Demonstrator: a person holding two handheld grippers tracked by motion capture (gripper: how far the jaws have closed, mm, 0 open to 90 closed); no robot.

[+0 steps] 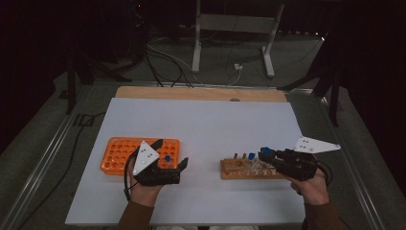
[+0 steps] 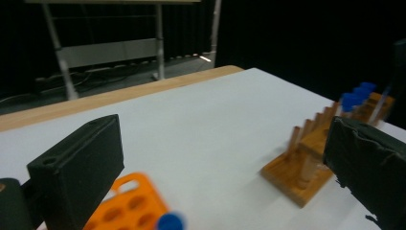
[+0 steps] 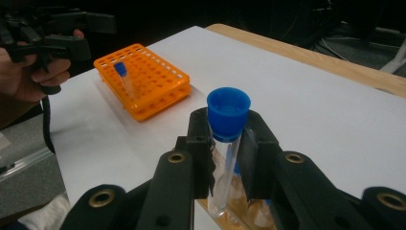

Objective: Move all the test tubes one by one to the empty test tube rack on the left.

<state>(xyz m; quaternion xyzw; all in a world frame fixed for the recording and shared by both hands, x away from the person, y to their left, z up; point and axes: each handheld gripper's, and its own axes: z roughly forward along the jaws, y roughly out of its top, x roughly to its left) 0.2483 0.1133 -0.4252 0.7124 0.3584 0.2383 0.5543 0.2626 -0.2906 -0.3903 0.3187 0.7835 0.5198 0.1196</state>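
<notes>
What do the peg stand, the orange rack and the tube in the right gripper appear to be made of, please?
Peg stand: probably wood, with a matt, light brown surface and dowel pegs. Orange rack: likely moulded plastic, uniformly bright with a regular grid of holes. Tube: clear, either plastic or glass, since the background shows through; its blue cap looks like ridged plastic.

A white sheet [image 1: 206,129] covers most of a table, leaving a strip of bare wooden tabletop [image 1: 201,93] along the far edge. A small dark knob [image 1: 234,100] sits on that far strip. Beyond the table, on a grey floor [image 1: 287,62], stands a pale metal frame [image 1: 234,28] with two legs and a crossbar. Black and white cables [image 1: 167,60] trail across the floor near it, and a small white plug [image 1: 238,67] lies between the legs. Dark stands [image 1: 79,72] flank the table. The background is black.
</notes>
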